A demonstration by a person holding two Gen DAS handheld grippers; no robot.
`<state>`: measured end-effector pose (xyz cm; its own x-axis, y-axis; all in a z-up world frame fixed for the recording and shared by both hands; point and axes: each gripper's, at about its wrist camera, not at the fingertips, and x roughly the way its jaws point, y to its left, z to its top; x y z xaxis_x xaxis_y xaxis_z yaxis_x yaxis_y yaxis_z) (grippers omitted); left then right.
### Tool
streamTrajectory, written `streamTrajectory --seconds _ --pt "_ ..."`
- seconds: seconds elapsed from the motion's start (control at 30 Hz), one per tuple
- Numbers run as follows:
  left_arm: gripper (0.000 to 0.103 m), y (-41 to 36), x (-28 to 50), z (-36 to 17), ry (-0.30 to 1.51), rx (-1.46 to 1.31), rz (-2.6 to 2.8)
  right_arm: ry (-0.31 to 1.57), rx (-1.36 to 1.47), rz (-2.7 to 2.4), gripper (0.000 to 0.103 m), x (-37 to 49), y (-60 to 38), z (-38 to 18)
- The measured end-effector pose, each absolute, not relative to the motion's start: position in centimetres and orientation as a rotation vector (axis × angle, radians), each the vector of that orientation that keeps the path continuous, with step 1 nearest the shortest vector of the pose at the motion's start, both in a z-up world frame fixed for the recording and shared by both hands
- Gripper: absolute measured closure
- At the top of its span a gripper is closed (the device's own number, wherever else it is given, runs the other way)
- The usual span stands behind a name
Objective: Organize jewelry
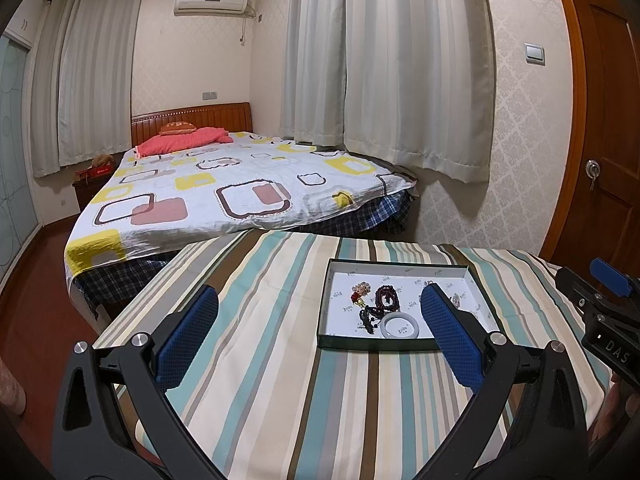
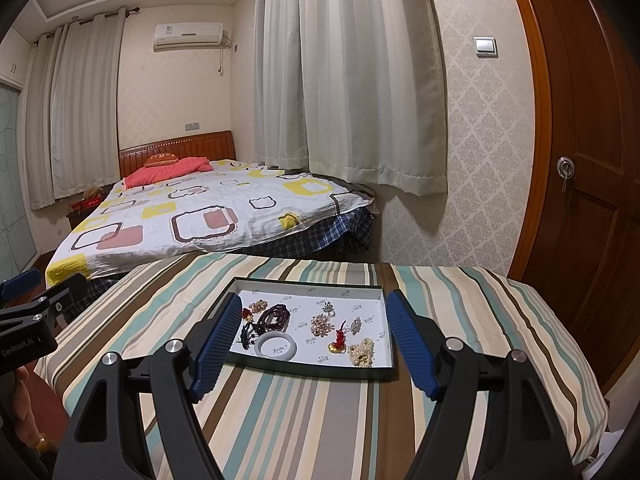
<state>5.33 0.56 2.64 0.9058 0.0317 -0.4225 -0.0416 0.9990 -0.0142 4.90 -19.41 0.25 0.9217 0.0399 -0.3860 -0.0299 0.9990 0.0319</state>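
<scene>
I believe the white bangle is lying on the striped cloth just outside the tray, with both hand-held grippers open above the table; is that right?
Not quite: the white bangle lies inside the tray, near its front edge, as the right wrist view shows. The rest holds.

Home bedroom, bed [image 1: 240, 184], curtains [image 1: 384, 60], air conditioner [image 1: 212, 1]

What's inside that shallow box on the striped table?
The box holds a white bangle, dark bead strands, pearly clusters and a red-gold charm. A gripper finger hides its left edge.
</scene>
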Motion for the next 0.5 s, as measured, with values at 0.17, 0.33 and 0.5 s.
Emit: streamTrajectory --seconds 0.17,0.33,0.5 --pt "0.004 0.49 5.36 2.66 0.436 -0.024 0.038 0.397 0.026 0.037 0.031 4.9 -19.4 0.23" --pt "0.004 0.53 5.37 2.63 0.436 -0.024 0.038 0.398 0.026 0.038 0.031 4.86 -19.37 0.25" --pt "0.004 0.41 5.38 2.63 0.436 -0.022 0.035 0.398 0.026 0.038 0.031 4.89 -19.32 0.25"
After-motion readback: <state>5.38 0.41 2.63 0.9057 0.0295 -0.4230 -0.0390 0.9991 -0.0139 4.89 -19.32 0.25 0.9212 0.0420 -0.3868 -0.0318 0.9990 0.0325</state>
